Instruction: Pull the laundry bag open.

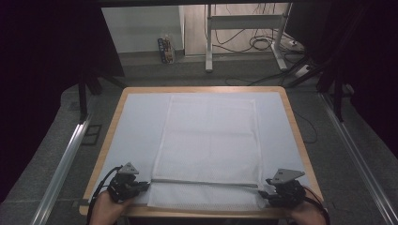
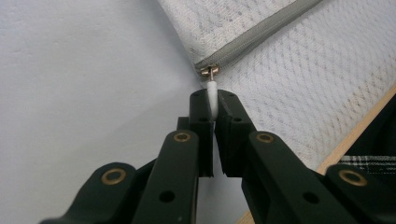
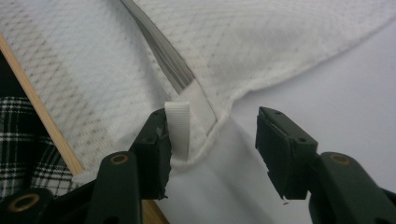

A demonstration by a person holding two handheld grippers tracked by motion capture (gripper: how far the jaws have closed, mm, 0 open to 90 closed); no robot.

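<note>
Grey carpeted floor (image 1: 42,154) with a desk frame (image 1: 244,28) and loose cables behind, dark at both sides. Wooden table (image 1: 291,117) is covered by a pale sheet (image 1: 136,122); white mesh zip bag (image 1: 211,140) lies flat on it, centred, long axis running away from the person, near edge close to the table's front edge

Grey zipper (image 1: 206,183) runs crosswise near the bag's near end, left to right across almost the full width

Left gripper (image 1: 141,186) sits at the zipper's left end; in the left gripper view its jaws are clamped tight on the white zipper pull (image 2: 212,93), which points straight back at the gripper from the brass slider (image 2: 208,71)

Right gripper (image 1: 265,192) is at the bag's near right corner; jaws parted, nothing pinched. White ribbed tab (image 3: 178,128) at the zipper's right end stands between them, against the left jaw pad; whether it touches I can't tell

Forearms are cut off at the bottom of the high view. Checked fabric (image 3: 18,135) shows below the table edge
</note>
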